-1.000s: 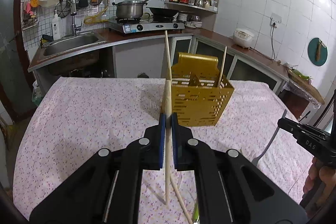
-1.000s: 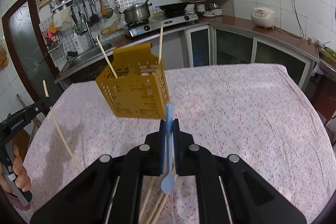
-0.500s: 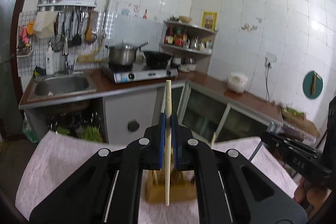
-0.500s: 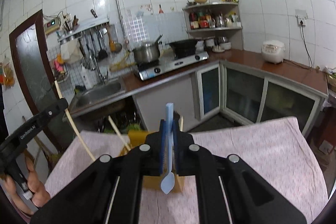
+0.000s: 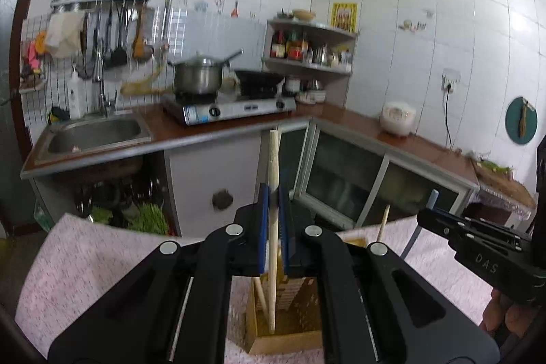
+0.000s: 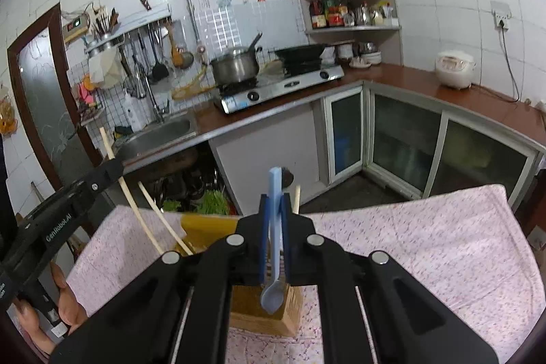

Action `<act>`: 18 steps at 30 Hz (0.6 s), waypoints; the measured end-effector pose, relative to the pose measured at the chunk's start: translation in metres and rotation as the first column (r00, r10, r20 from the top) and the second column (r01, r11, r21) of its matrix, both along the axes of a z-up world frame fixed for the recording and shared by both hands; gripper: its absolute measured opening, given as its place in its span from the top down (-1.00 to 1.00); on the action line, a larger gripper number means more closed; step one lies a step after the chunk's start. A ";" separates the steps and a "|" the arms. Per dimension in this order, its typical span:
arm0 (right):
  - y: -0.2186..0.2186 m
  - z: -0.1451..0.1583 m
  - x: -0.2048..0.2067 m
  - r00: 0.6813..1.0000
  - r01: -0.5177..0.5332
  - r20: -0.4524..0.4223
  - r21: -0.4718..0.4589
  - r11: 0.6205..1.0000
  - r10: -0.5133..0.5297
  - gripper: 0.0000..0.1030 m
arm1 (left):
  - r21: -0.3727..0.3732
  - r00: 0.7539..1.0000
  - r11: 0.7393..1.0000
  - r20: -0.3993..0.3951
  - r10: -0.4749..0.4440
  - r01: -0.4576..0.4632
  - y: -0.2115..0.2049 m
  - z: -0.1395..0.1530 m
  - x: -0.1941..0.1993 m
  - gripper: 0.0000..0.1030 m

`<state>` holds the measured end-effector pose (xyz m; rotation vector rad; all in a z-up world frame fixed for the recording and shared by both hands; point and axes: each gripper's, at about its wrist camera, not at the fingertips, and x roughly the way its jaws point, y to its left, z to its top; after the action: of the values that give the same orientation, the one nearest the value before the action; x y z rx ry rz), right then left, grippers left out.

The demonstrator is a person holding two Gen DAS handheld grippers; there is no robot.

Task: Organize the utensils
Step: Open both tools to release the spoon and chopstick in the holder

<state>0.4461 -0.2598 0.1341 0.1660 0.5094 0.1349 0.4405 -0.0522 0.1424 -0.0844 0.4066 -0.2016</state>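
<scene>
You are at the drop-in step: both tools hang above the yellow utensil holder (image 5: pixel 286 330) at the bottom centre of each frame, each with one utensil ready to go in. Your left gripper (image 5: pixel 273 227) is closed on a wooden chopstick (image 5: pixel 273 193), pinched partway along its length, so the upper end stands up against the cabinets in mid-frame while the lower tip hangs inside the holder's open top. Your right gripper (image 6: pixel 273 237) is clamped on a pale blue spoon (image 6: pixel 274 241), handle up and bowl down, the bowl hanging just over the holder (image 6: pixel 262 312) in the lower middle of that view (whether it has passed the rim I cannot tell). Other chopsticks (image 6: pixel 160 220) already lean out of the holder toward the left of the right-wrist frame, and one more (image 5: pixel 382 222) sticks up right of centre in the left-wrist frame. The next move, as I judge it, calls for lowering each utensil straight down until it is well inside a compartment, then easing the jaws apart so it drops cleanly; keep the chopstick upright so it does not catch on the divider or on the sticks beside it. Both of your hands hold the tools pitched so the cameras look out across the kitchen rather than down at the flowered tablecloth (image 6: pixel 426 244), with the grippers side by side: the right tool shows at the right edge of the left view, and the left tool at the left edge of the right view
</scene>
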 end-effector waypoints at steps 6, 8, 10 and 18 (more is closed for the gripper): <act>0.015 -0.045 0.013 0.997 -0.028 -0.077 -0.064 0.998 0.023 0.87 | -0.003 0.993 1.000 -0.121 0.009 -0.009 0.007 -0.049 0.014 0.91; 0.017 -0.054 0.016 0.995 -0.039 -0.099 -0.075 0.996 0.031 0.86 | 0.012 0.991 1.000 -0.136 0.015 -0.014 0.009 -0.058 0.015 0.91; 0.016 -0.059 0.015 0.993 -0.044 -0.111 -0.069 0.997 0.036 0.83 | 0.032 0.989 0.999 -0.144 0.021 -0.017 0.010 -0.064 0.013 0.90; 0.001 -0.041 -0.013 0.997 -0.025 -0.072 -0.035 0.999 0.022 -0.03 | -0.030 0.988 0.996 -0.132 0.077 -0.082 0.030 -0.044 -0.015 -0.39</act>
<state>0.4328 -0.2591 0.0935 0.1305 0.5849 0.1433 0.4250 -0.0222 0.0987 -0.1487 0.5295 -0.1246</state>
